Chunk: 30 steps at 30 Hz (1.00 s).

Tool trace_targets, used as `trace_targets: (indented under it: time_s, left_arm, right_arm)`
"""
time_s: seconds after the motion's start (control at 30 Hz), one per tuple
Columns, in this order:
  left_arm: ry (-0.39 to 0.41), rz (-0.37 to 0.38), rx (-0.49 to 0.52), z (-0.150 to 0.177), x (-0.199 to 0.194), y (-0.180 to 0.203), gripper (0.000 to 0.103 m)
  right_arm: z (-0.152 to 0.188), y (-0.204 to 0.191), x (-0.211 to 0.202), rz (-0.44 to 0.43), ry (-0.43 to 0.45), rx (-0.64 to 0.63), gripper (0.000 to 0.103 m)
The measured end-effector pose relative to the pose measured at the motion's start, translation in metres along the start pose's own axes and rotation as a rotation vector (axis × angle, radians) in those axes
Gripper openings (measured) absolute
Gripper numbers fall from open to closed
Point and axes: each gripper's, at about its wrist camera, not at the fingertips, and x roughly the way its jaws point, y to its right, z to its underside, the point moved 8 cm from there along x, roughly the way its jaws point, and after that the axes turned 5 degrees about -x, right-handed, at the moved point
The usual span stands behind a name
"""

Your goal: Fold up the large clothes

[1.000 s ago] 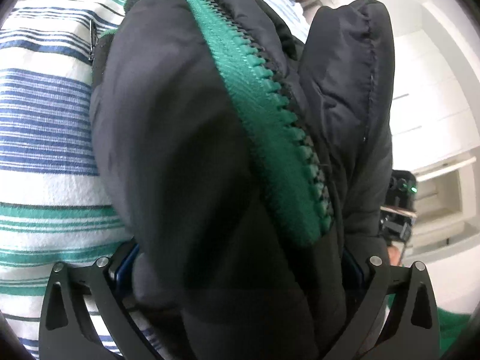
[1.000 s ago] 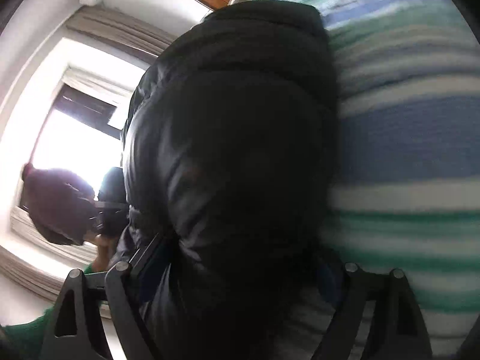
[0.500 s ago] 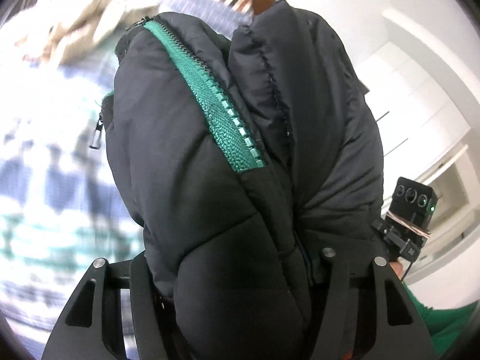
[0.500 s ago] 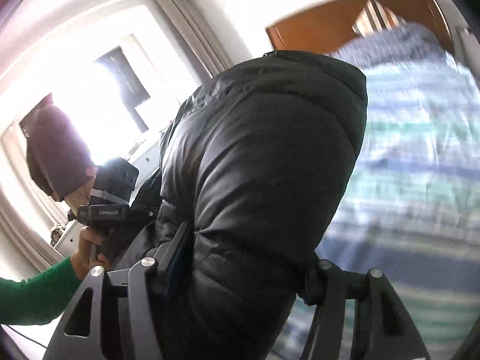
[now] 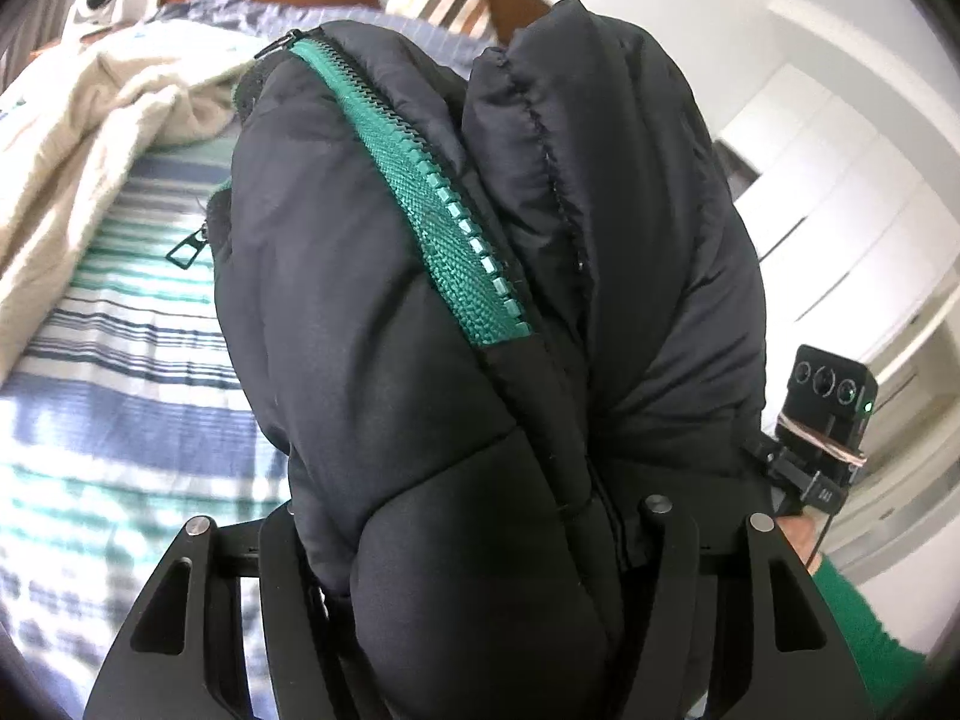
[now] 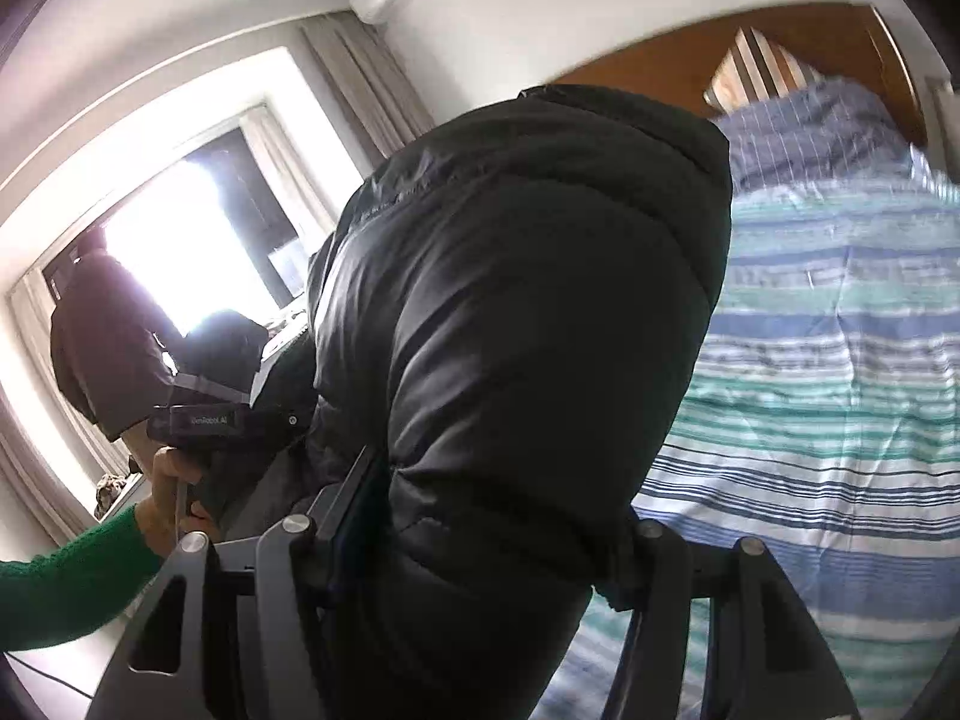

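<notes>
Left gripper point(image 5: 474, 546), mine, black two-finger frame: clenched on a thick bunch of the black puffer jacket point(image 5: 372, 360); log of the jaws says they are easing apart a touch, yet the padded cloth fills the whole gap between them and bulges over both sides

Right gripper point(image 6: 480, 546), mine, same make: clamped on another fat fold of the same jacket point(image 6: 510, 300), cloth packed tight from one finger to the other

Item held: black quilted jacket, raised off the bed and hanging up in front of both cameras, carried between my two tools. Green zipper point(image 5: 432, 222) runs slantwise down its front in the left view, teeth showing on the lower stretch; small dark zipper pull point(image 5: 187, 251) dangles at the jacket's left edge. Stitched seam beside the zipper, on a second puffed lobe

Beneath and behind: bed with a striped cover point(image 5: 120, 408) in blue, green and white; cream blanket point(image 5: 90, 120) rumpled at the far left; striped pillow point(image 5: 444, 0) against a wooden headboard point(image 6: 810, 42)

Also seen: green sleeve point(image 6: 66, 594) on my left arm, hand point(image 6: 171, 492) wrapped on the left tool's handle; bright window point(image 6: 198, 240) with grey curtains; white wardrobe doors point(image 5: 840, 210) at the right of the left view
</notes>
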Motion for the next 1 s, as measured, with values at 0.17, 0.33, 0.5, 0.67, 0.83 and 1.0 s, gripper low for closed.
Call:
trace_targets:
  time_s: [0.17,0.33,0.5,0.67,0.83,1.0]
  left_arm:
    - [-0.106,-0.134,-0.153,0.039,0.105,-0.081,0.1]
    - [-0.048,-0.088,-0.162,0.044,0.084,-0.076,0.1]
    - [0.045,-0.302,0.082,0.06,0.019,-0.053,0.1]
    - [0.197,-0.479,0.235,0.09,-0.064,-0.011,0.102]
    - [0.24,-0.543,0.354,0.144,-0.087,0.063,0.103]
    - [0.332,-0.527,0.391,0.186,-0.128,0.133,0.103]
  right_arm:
    - [0.08,0.09,0.069,0.042,-0.173,0.256,0.074]
    - [0.091,0.103,0.04,0.022,-0.098,0.386,0.083]
    - [0.084,0.054,-0.035,0.327,-0.083,0.128,0.084]
    - [0.088,-0.02,-0.103,0.624,-0.046,-0.094,0.097]
    - [0.098,-0.065,-0.146,0.806,-0.01,-0.189,0.097]
    - [0.096,-0.112,-0.18,0.88,0.048,-0.28,0.097]
